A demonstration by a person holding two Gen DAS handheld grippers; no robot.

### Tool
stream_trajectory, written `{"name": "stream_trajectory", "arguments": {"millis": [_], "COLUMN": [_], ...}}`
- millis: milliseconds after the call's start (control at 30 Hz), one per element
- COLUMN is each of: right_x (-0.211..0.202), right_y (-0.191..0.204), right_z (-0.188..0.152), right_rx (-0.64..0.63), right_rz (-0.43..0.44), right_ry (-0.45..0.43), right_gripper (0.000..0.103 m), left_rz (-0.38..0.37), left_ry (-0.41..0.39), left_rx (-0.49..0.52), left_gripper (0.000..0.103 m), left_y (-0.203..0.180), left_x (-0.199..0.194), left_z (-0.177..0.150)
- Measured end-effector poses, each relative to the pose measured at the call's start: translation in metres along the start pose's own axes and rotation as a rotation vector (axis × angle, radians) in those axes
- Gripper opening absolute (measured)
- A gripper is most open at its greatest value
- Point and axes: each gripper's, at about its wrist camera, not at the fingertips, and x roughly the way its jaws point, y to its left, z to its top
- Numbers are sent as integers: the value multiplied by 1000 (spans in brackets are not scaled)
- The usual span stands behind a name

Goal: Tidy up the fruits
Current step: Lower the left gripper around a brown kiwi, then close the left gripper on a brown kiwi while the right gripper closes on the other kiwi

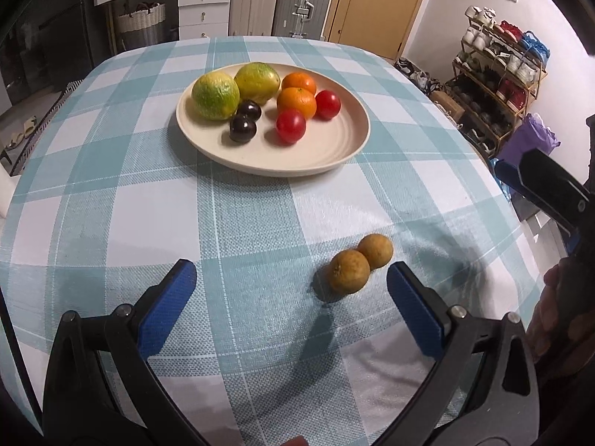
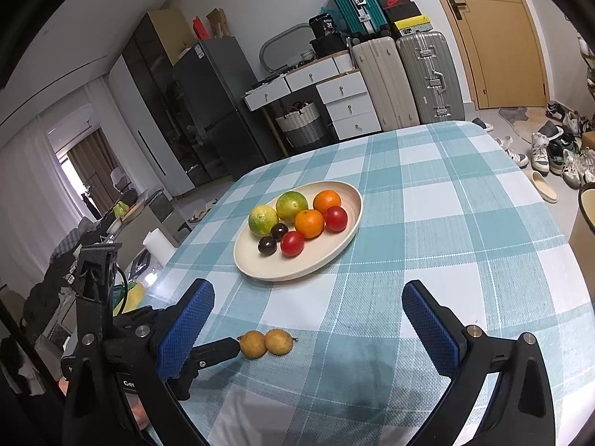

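1. A plate [image 1: 334, 148] sits on the counter [image 1: 111, 204], upper centre of the left wrist view.
2. In the plate, two limes [image 1: 215, 94] lie left, two oranges [image 1: 296, 102] right, two plums [image 1: 243, 129] and two tomatoes [image 1: 290, 125] in front.
3. Two small fruits [image 1: 349, 271] touch each other on the counter, lower right, well apart from the plate.

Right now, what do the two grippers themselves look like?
Both match: the left gripper and right gripper have black curved plastic arms with silver bolts, tipped with blue textured pads. White lettering starting "Ge" marks the left one's body in the right wrist view. A bare hand shows, no sleeve visible.
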Motion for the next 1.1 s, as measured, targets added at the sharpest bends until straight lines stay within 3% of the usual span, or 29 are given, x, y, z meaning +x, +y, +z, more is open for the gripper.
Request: {"name": "stream_trajectory", "arguments": {"millis": [400,467,733,867,967,1000,1100], "right_x": [1,1,2,3,3,3,4], "right_y": [-7,-7,-10,-12,-12,-13,-14], "right_z": [-3,-4,-6,-7,-9,-9,-9], "right_rx": [22,25,34,40,40,41,49], "right_rz": [-1,0,0,2,2,2,4], "right_ry": [12,14,19,24,27,29,36], "right_gripper": [103,103,103,103,103,103,103], "left_rz": [-24,-23,-21,-40,-59,-71,-83], "left_ry": [4,7,46,49,48,51,53], "left_rx": [47,59,140,161,157,157,156], "left_gripper": [98,93,57,52,36,26,24], "left_y": [-9,-11,-24,-27,-27,-26,-25], "left_x": [6,7,21,23,23,23,23], "left_z": [0,-1,-3,-2,0,0,0]}}
